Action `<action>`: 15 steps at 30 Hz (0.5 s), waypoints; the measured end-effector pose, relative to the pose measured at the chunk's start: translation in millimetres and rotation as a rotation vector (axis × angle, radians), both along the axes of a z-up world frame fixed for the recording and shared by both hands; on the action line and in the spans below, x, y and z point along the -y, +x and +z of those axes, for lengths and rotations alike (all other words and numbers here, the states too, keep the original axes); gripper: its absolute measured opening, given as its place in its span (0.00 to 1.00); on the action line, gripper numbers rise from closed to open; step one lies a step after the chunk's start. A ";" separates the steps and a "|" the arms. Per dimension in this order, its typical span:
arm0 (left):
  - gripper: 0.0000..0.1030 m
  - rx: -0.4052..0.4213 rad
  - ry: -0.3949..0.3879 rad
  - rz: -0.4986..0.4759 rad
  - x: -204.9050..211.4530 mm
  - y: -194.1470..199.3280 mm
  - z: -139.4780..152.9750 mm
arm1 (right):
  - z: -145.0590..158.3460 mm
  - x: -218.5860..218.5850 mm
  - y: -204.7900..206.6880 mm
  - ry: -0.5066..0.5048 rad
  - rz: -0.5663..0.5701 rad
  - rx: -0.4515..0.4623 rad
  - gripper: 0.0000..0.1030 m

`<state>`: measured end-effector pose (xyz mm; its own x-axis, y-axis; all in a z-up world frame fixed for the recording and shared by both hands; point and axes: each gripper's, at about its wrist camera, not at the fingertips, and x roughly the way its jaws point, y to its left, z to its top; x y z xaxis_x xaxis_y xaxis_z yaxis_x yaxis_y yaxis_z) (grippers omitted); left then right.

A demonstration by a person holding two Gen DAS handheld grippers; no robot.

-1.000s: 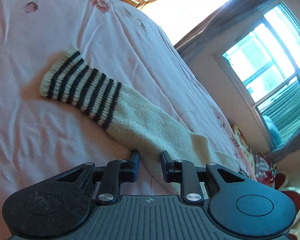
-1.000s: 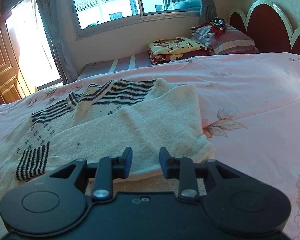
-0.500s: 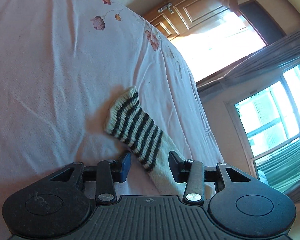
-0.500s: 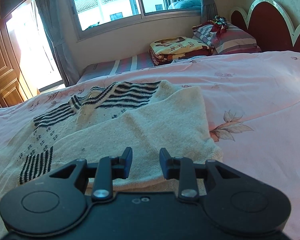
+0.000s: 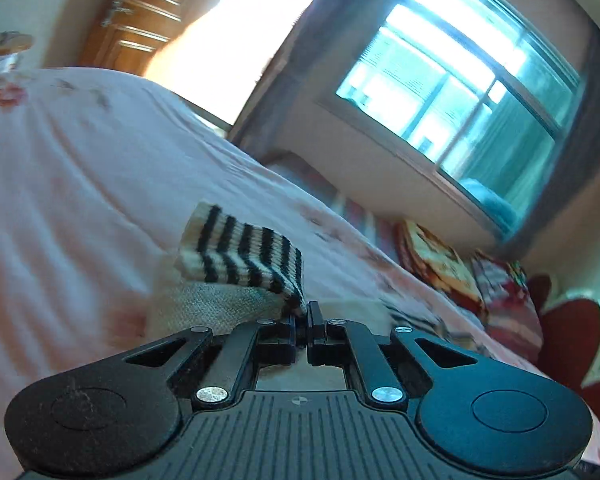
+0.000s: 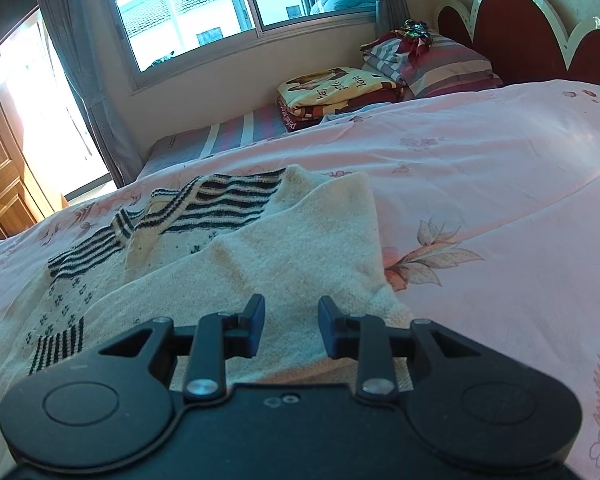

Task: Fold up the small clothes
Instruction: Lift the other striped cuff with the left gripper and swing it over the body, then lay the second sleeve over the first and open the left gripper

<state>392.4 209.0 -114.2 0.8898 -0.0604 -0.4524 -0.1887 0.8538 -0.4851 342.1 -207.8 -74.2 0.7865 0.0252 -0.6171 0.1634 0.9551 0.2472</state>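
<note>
Left gripper [image 5: 301,317]: jaws pinched on the striped sleeve cuff [image 5: 242,250], lifted off the bed [image 5: 72,184]. Right gripper [image 6: 291,316]: jaws wide over the cream sweater [image 6: 296,248].

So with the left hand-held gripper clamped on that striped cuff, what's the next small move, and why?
Probably carry the striped cuff across toward the sweater body and lay the sleeve over it. The left hand-held gripper is shut on the sleeve just behind the cuff, which stands lifted off the pink bedsheet. The right hand-held gripper is open above the sweater, holding nothing.
</note>
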 end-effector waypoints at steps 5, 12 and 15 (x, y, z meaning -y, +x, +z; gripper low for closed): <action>0.05 -0.057 0.123 -0.273 127.1 33.8 7.9 | 3.9 6.2 -4.6 0.023 -0.006 0.003 0.29; 0.05 -0.156 0.286 -0.538 240.4 30.7 -5.1 | 10.1 20.6 -13.1 0.062 -0.003 0.006 0.31; 0.75 -0.073 0.337 -0.582 254.9 5.3 1.4 | 9.5 22.6 -15.7 0.096 0.017 0.002 0.34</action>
